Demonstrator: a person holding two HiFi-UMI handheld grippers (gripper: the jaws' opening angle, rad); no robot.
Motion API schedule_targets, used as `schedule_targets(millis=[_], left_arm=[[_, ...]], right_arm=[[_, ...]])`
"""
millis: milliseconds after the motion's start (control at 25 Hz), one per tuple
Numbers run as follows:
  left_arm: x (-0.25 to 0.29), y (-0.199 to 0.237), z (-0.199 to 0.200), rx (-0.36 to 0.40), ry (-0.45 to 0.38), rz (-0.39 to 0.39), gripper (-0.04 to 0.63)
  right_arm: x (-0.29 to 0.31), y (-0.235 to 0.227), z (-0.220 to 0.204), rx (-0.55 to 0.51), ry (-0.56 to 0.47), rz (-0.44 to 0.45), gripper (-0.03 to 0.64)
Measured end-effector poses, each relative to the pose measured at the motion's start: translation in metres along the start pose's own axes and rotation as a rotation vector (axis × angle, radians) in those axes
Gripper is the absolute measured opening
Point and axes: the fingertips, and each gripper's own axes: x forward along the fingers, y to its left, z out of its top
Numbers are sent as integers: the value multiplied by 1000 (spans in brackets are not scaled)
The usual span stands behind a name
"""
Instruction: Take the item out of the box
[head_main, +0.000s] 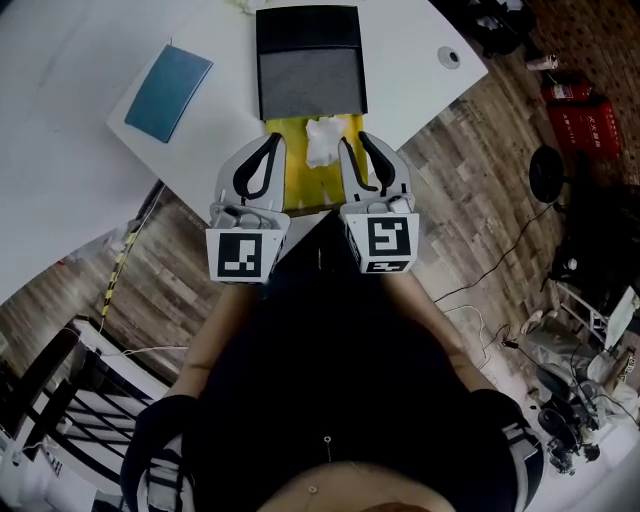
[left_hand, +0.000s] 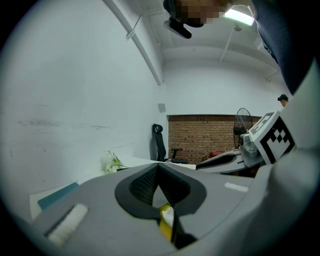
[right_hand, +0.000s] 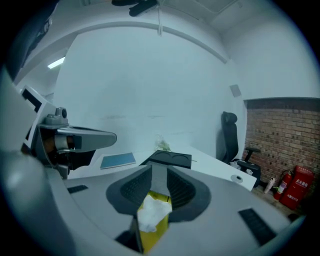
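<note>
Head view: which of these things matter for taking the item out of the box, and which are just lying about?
Part of the job:
yellow box
white crumpled wad
left gripper
right gripper

Just lying about:
teal book
black case
fire extinguishers

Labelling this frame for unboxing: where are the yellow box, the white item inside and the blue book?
yellow box (head_main: 298, 185), head view, bare yellow surface.
white item (head_main: 322, 142), head view, its middle.
blue book (head_main: 168, 92), head view, cover's middle.
</note>
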Motion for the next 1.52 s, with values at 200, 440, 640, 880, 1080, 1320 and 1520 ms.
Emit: schedule_targets(millis=[200, 440, 640, 880, 1080, 1320, 1520], left_arm=[[9, -10, -9, 2, 28, -21, 9], [16, -11, -19, 20, 39, -21, 9], [18, -11, -32, 59, 56, -23, 9], [17, -10, -53, 57, 112, -25, 9], [19, -9, -68, 56, 154, -29, 9], [25, -8, -82, 62, 186, -30, 9], [18, -7, -82, 69, 195, -28, 9]], right_arm=[[6, -5, -18, -1, 43, 13, 86], [15, -3, -39, -24, 97, 41, 86], [21, 3, -56, -44, 144, 71, 86], [30, 12, -74, -63, 217, 100, 89], [36, 17, -83, -64, 276, 118, 104], [47, 21, -97, -60, 353, 145, 121], [49, 33, -101, -103, 420, 183, 145]])
